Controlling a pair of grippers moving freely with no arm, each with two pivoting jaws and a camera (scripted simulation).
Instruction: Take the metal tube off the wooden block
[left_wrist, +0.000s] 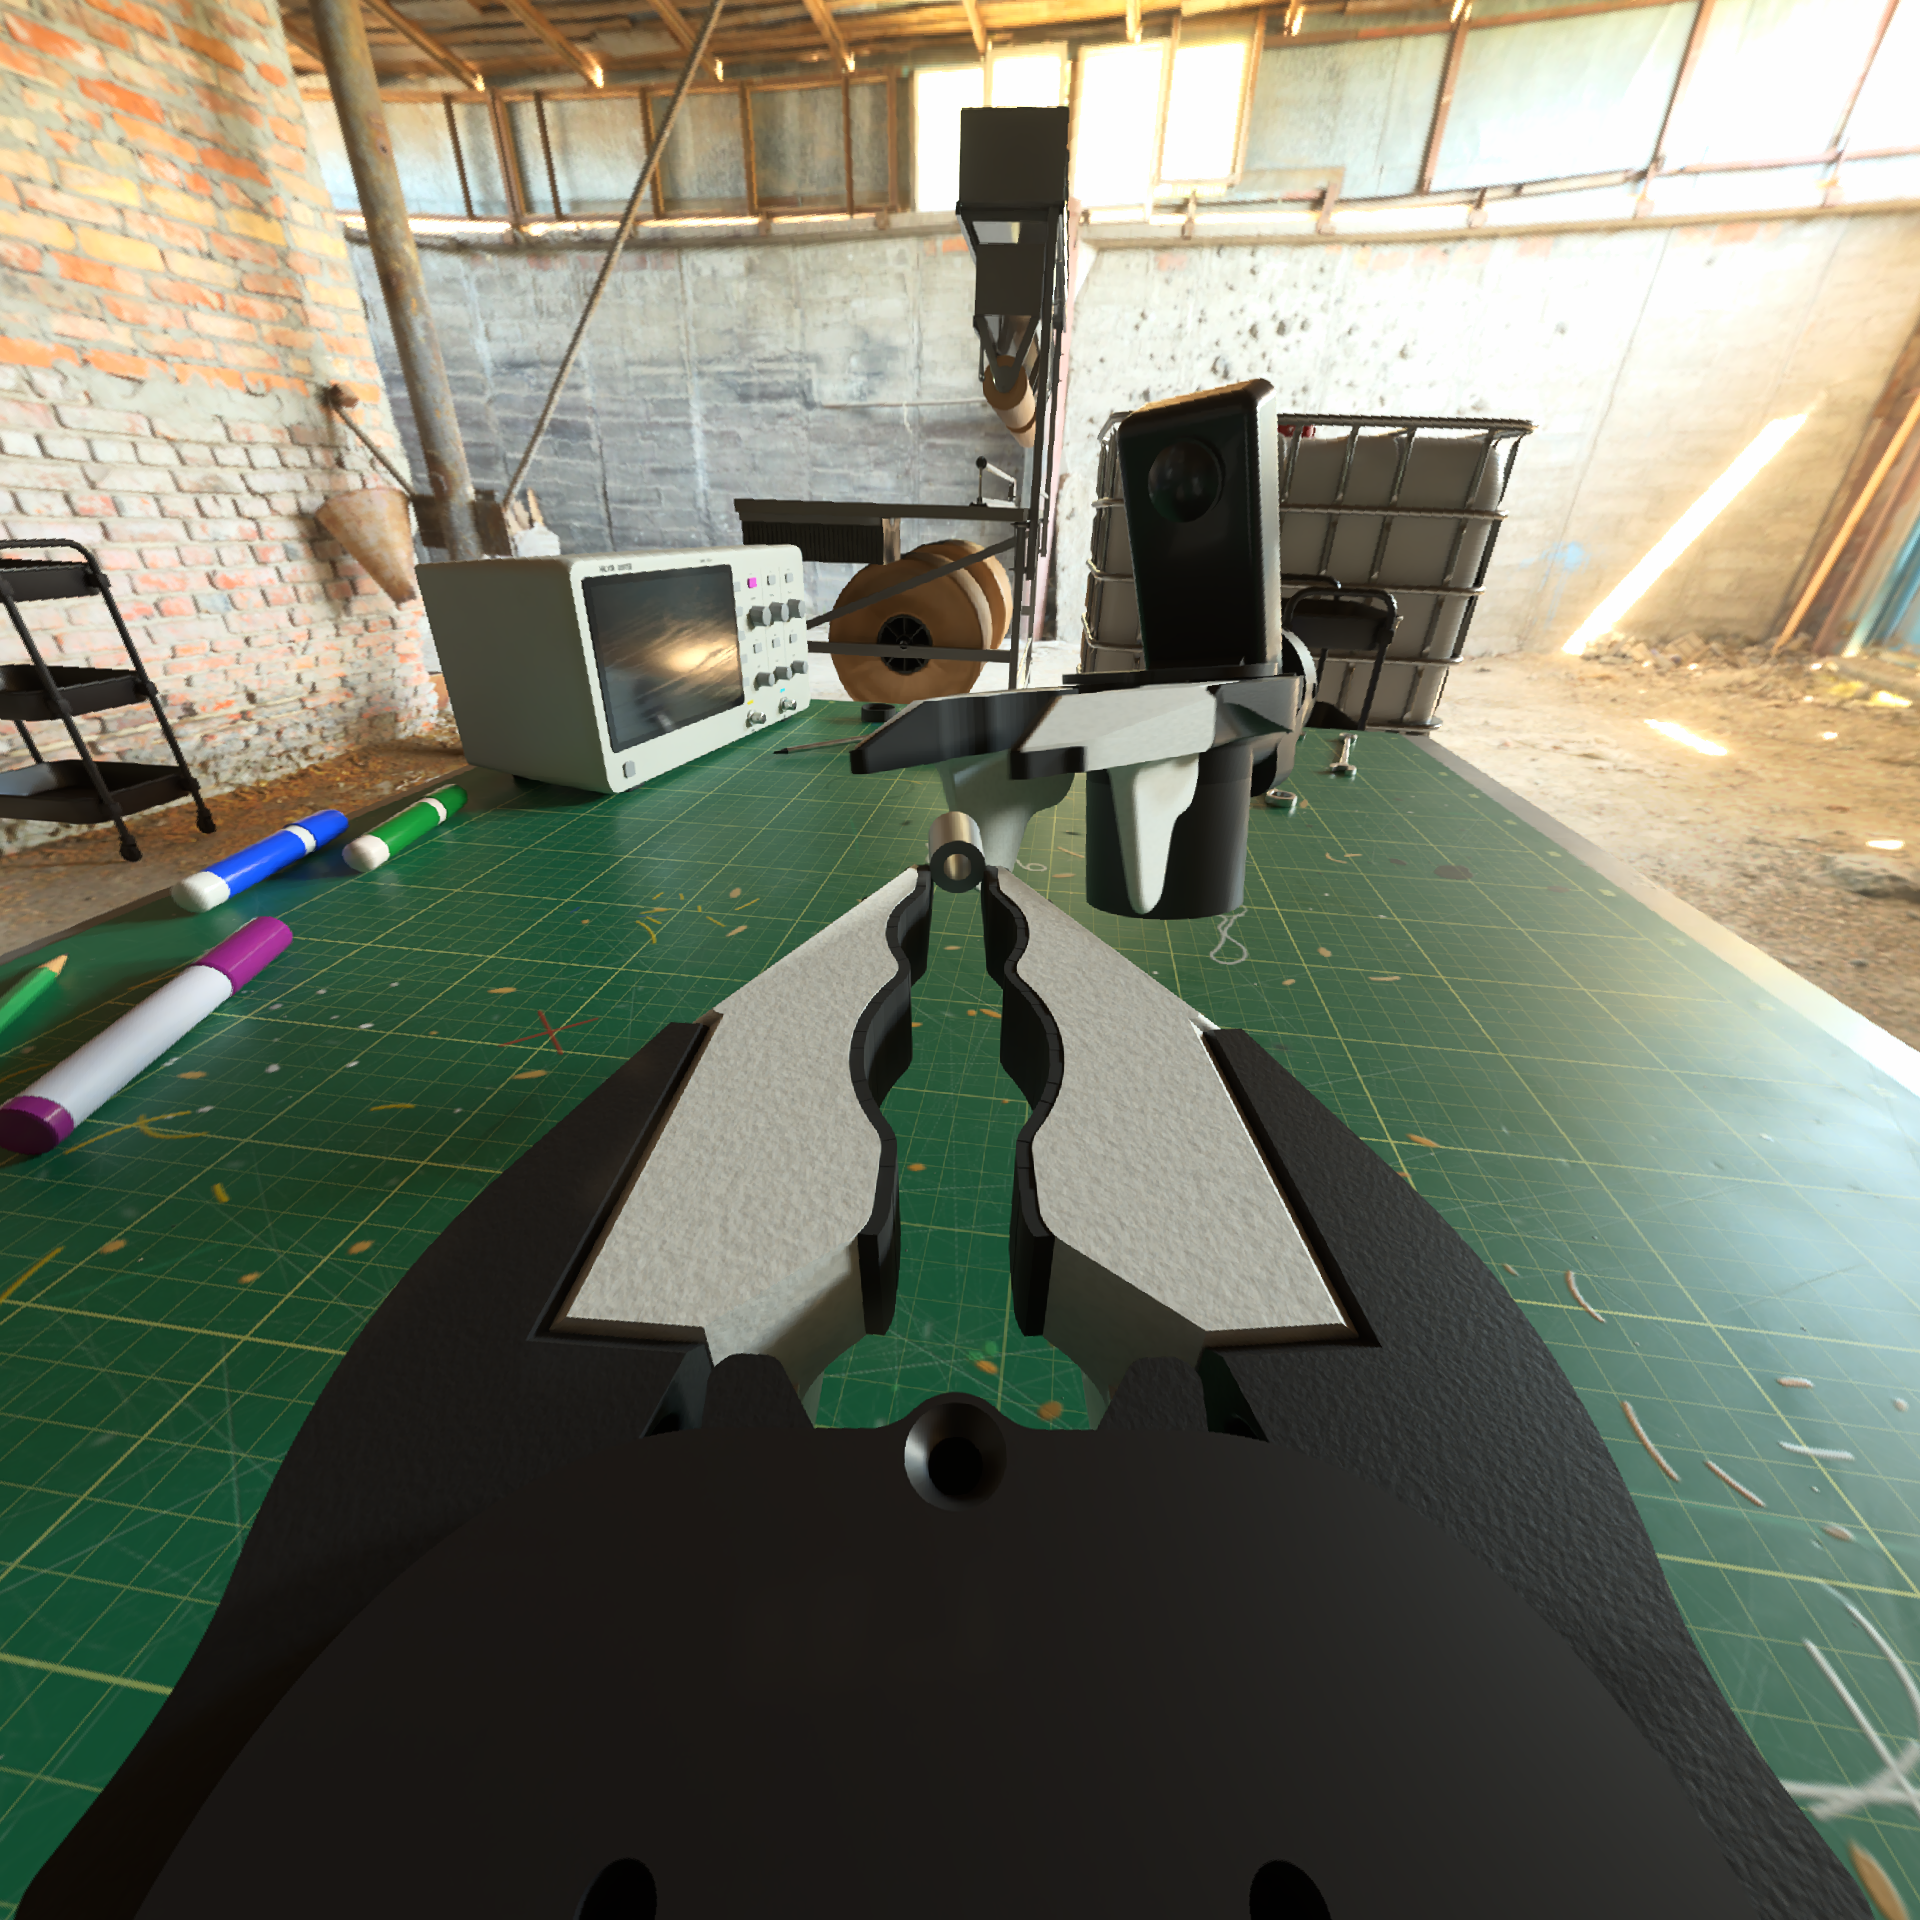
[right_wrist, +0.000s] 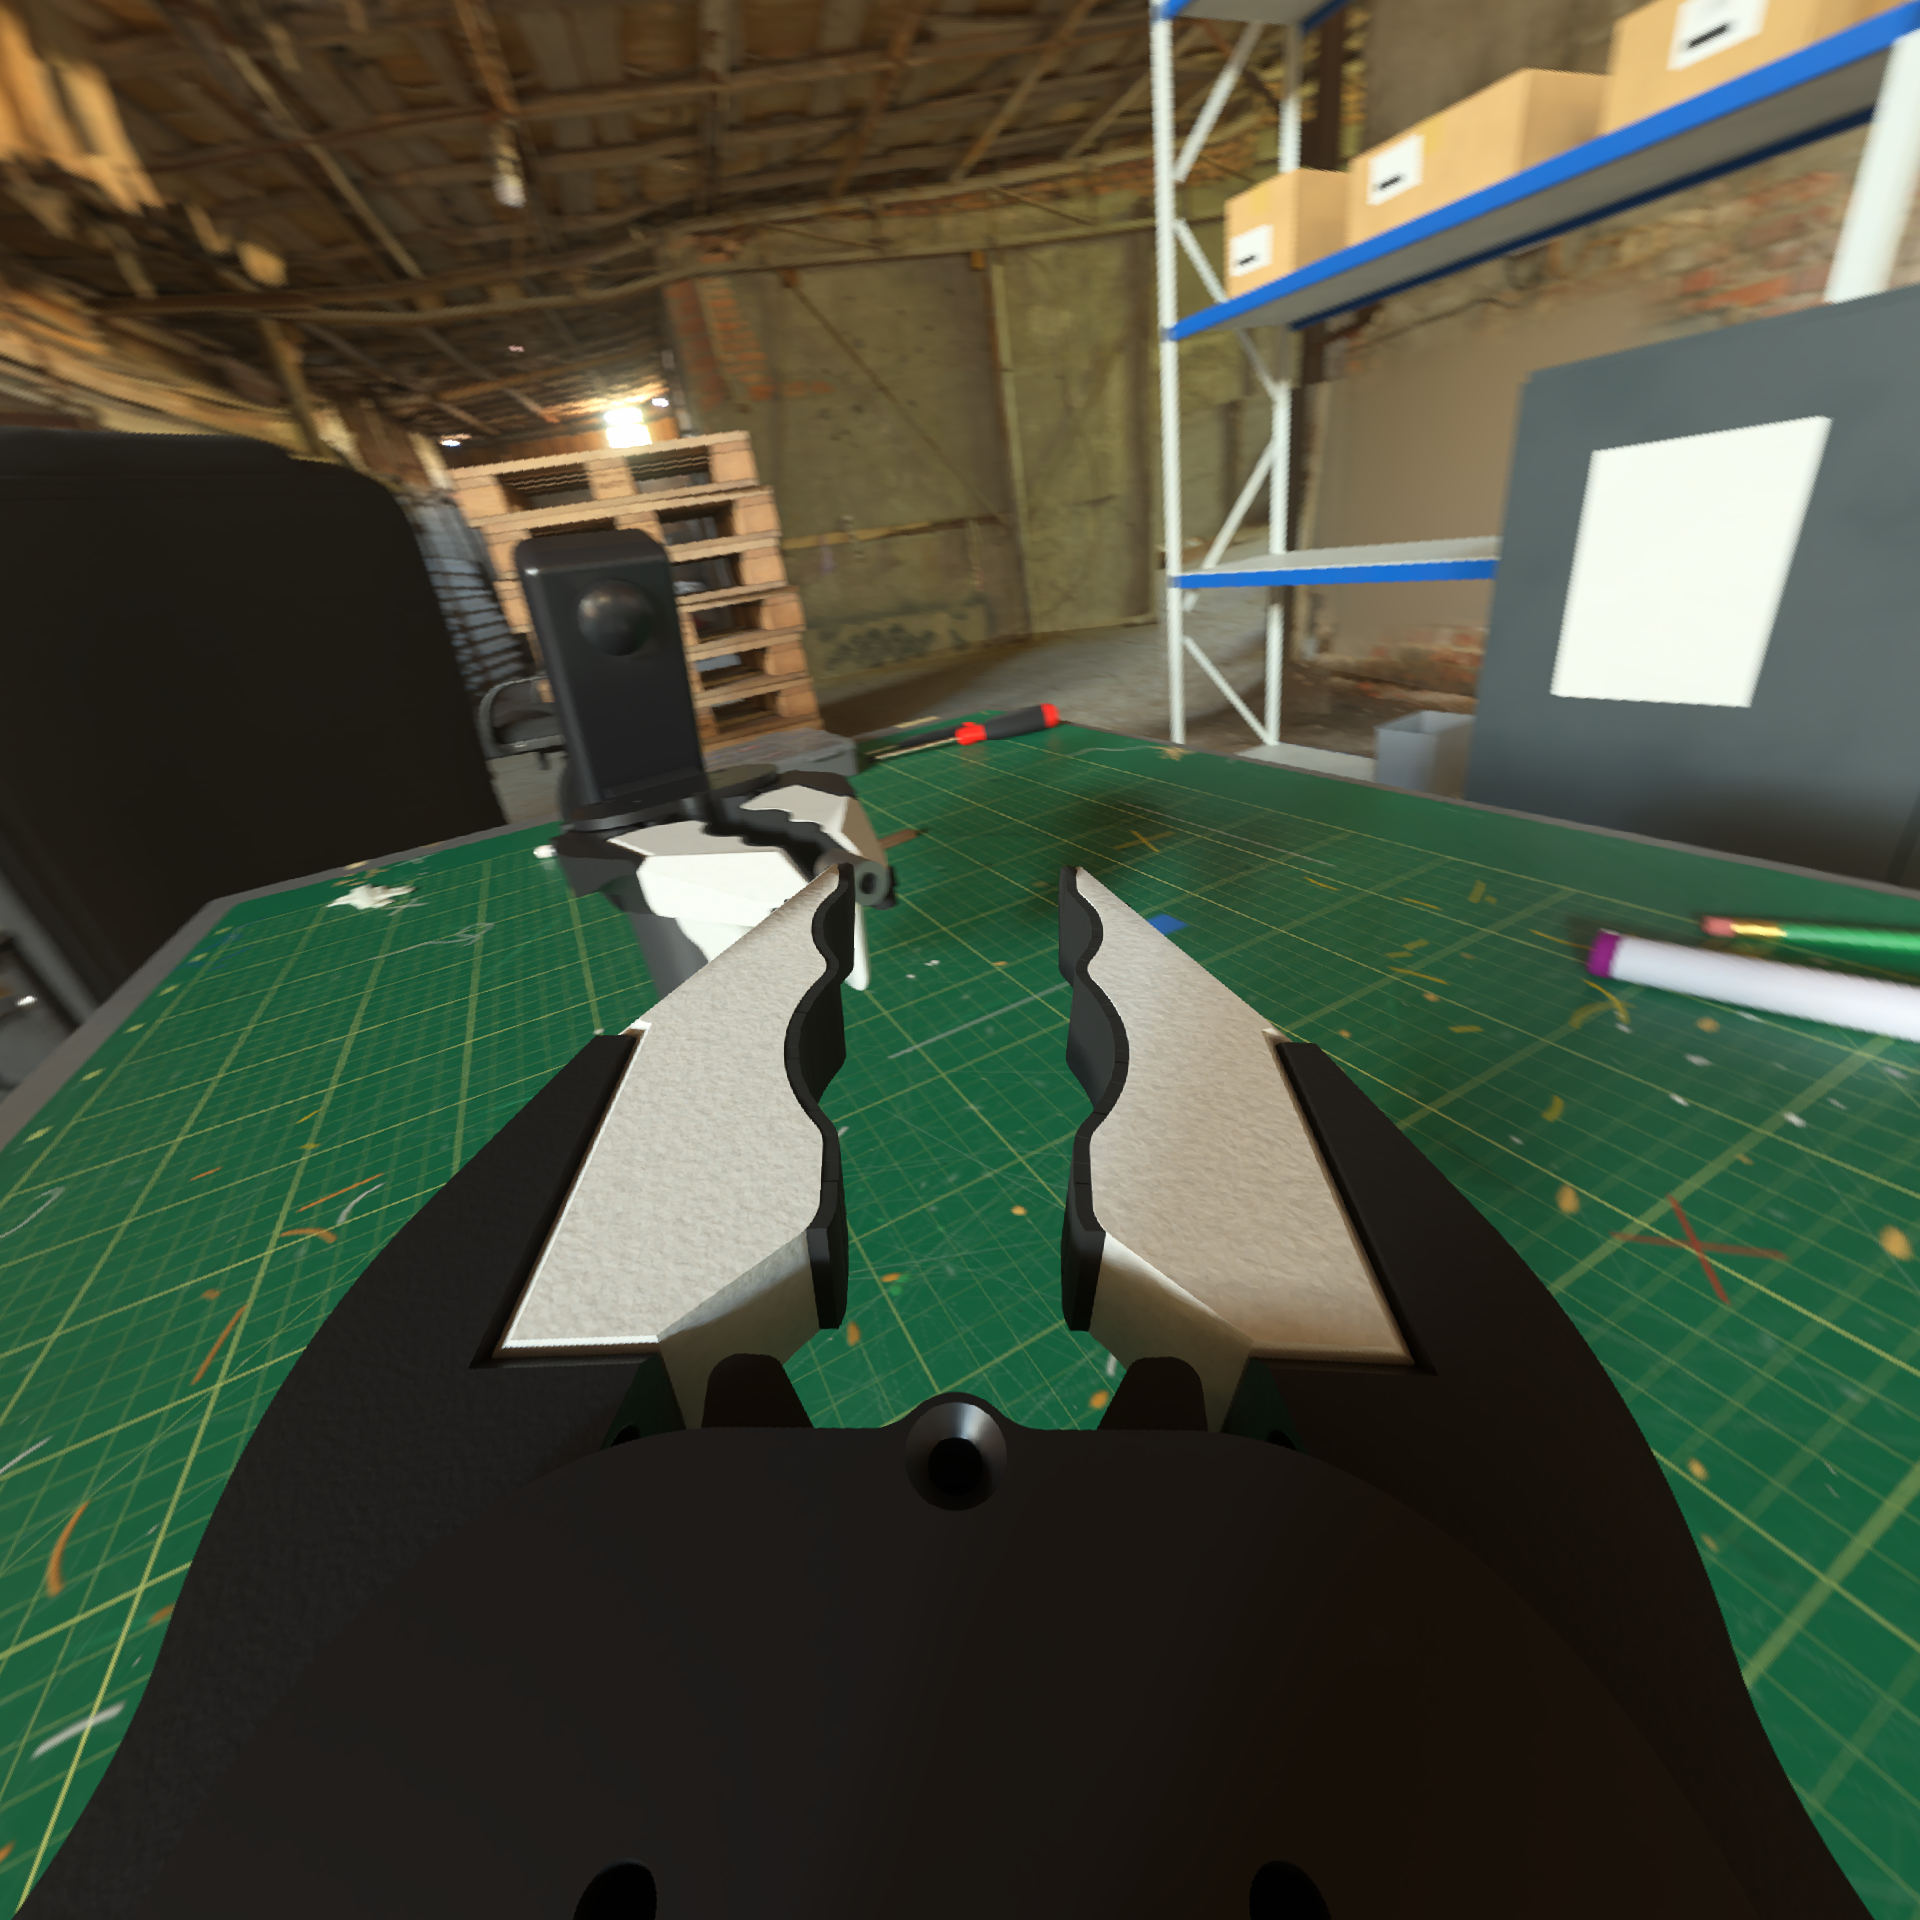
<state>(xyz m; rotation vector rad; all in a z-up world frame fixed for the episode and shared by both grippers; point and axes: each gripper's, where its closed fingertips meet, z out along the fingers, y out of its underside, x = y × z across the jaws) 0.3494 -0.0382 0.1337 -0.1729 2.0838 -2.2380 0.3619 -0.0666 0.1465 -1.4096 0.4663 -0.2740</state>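
Your left gripper (left_wrist: 958, 871) has its two fingertips pinched on the metal tube (left_wrist: 956, 857), which you see end-on as a small ring just above the middle of the left wrist view, held clear above the green cutting mat (left_wrist: 520, 1195). At the far left of that view sits a black trolley (left_wrist: 73, 686) on the floor, then on the mat a purple-capped marker (left_wrist: 145, 1029) at mid-left, with a blue marker (left_wrist: 260, 860) and a green marker (left_wrist: 405, 828) above it. Further right, a cream oscilloscope (left_wrist: 613, 665) stands at the mat's far edge, wooden cable reels (left_wrist: 914, 623) behind it. Right of centre, the right gripper (left_wrist: 1013, 826) faces you, just behind the tube; you cannot tell from here whether it touches it. A caged white tank (left_wrist: 1382, 561) stands at the upper right. In the right wrist view, a dark chair back (right_wrist: 208, 644) fills the left edge; the left gripper shows left of centre with the tube (right_wrist: 871, 881) in its tip, just beside your right gripper's (right_wrist: 961, 883) left finger (right_wrist: 727, 1091). Your right gripper is spread wide with nothing between its fingers. A red-handled screwdriver (right_wrist: 961, 727) lies at the mat's far edge, shelving with cardboard boxes (right_wrist: 1455, 156) stands upper right, and a grey panel (right_wrist: 1704, 582) at the right. No wooden block can be made out in either view.
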